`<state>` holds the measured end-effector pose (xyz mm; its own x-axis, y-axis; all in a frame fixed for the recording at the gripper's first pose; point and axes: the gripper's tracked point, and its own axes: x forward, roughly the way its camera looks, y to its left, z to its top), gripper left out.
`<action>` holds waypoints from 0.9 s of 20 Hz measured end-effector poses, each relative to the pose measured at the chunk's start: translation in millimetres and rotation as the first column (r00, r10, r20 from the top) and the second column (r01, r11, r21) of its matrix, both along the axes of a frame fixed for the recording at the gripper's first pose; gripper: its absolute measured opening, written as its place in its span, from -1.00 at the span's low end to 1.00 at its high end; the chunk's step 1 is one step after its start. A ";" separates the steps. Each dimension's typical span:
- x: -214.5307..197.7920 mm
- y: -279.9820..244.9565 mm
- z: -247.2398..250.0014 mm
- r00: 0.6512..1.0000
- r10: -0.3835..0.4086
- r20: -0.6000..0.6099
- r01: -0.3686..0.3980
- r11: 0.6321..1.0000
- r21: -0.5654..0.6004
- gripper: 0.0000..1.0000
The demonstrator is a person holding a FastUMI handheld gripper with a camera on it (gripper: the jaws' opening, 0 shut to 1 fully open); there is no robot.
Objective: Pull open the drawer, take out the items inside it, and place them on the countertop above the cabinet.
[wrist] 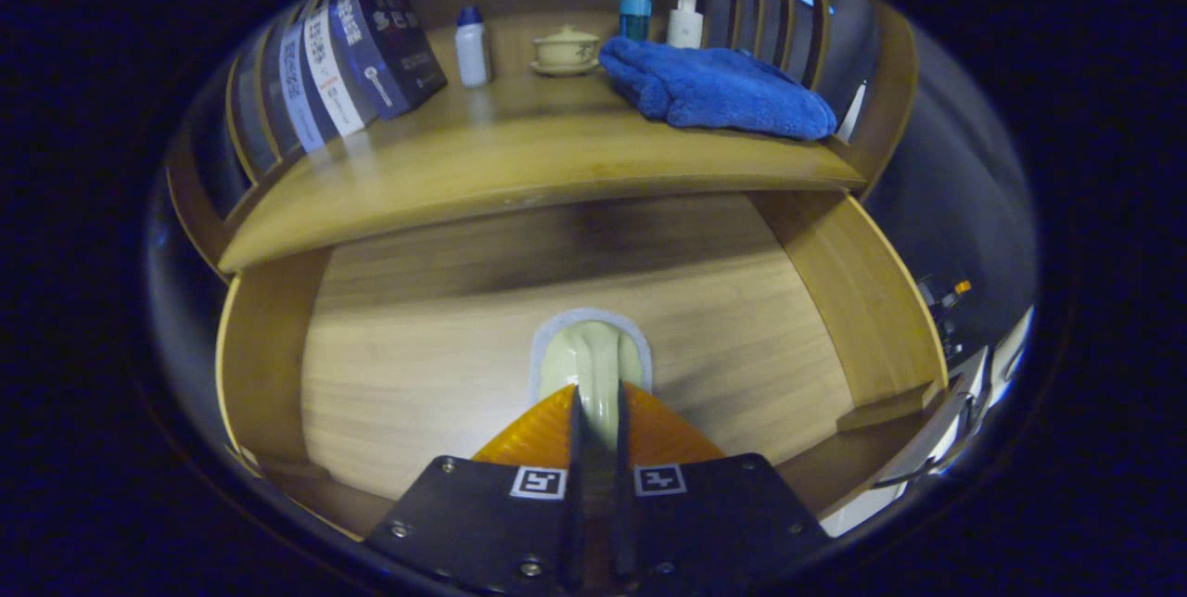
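Fingers of the gripper (593, 412) pinch the pale drawer handle (593, 361) from both sides, only a narrow gap between them, against the wooden drawer front (445, 337). Above it runs the countertop (482, 171), carrying a row of books (343, 69), a white bottle (471, 48), a lidded cup on a saucer (566, 50), a pump bottle (684, 18) and a folded blue towel (719, 87).

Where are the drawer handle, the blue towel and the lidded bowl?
Handle (593, 358): gripper view, on its pale bar between the hand-held gripper (594, 412) fingers, which close on it.
Towel (719, 87): gripper view, middle of its folded top.
Bowl (566, 49): gripper view, its side.
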<state>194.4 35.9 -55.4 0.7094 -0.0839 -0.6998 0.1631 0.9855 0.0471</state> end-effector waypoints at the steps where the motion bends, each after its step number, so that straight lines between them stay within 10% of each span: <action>1: -1.2 1.7 14.1 0.999 0.001 0.047 -0.002 1.000 0.006 -0.75; 11: -19.4 1.8 146.8 0.935 0.004 0.353 0.002 1.000 -0.016 -0.76; 18: 54.3 19.1 167.0 0.936 0.052 0.348 -0.038 0.998 -0.045 -0.76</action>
<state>248.7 54.9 111.6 0.9119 -0.0675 -0.4048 0.0985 0.9935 0.0563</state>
